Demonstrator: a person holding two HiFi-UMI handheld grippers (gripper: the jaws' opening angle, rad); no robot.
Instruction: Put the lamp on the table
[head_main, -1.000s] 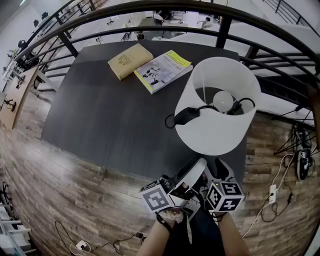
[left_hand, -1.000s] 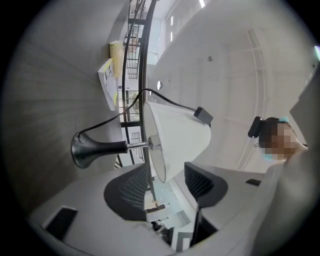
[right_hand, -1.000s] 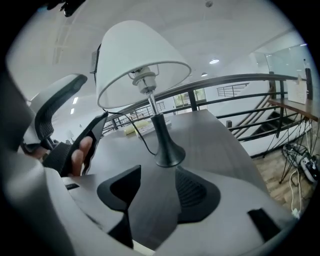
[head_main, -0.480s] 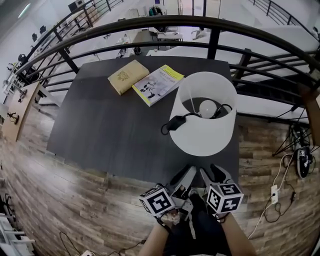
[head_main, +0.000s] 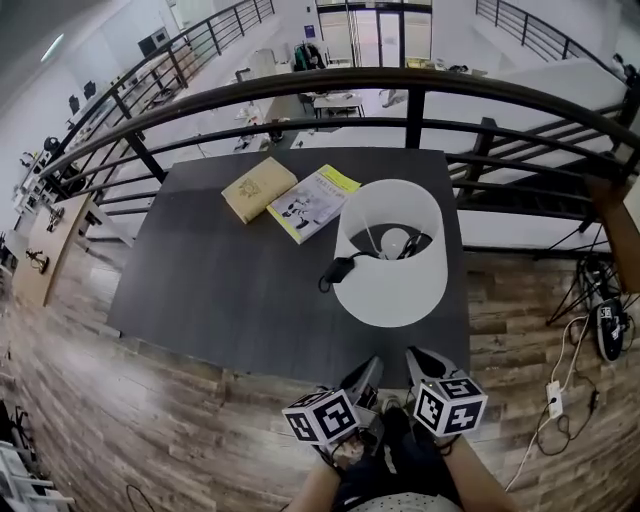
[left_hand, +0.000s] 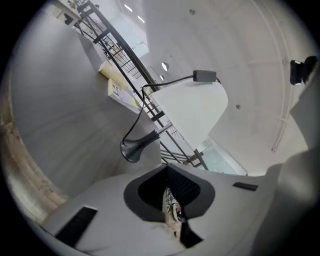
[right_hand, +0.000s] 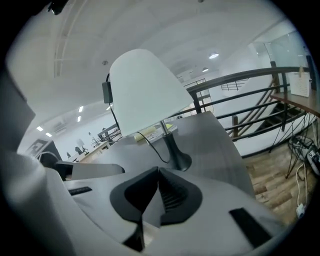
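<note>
The lamp (head_main: 390, 255) stands upright on the counter (head_main: 220, 270), right of centre, so the task looks done. Left gripper (head_main: 366, 370) and right gripper (head_main: 420, 358) hang off its near edge, jaws just closed together, holding nothing.

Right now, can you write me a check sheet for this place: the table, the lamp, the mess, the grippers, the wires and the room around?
Surface: dark table, mostly bare.
Job's things: lamp stands upright on the table, near its right edge.
Clutter: tan book and magazine side by side at the far edge.
Grippers: left gripper and right gripper both shut, fingers just closed on nothing, off the table's near edge, apart from the lamp.
Cables: lamp cord with switch draped over the shade's rim; loose cables and power strip on the floor, right.
Surroundings: black railing behind the table; wood floor.
</note>
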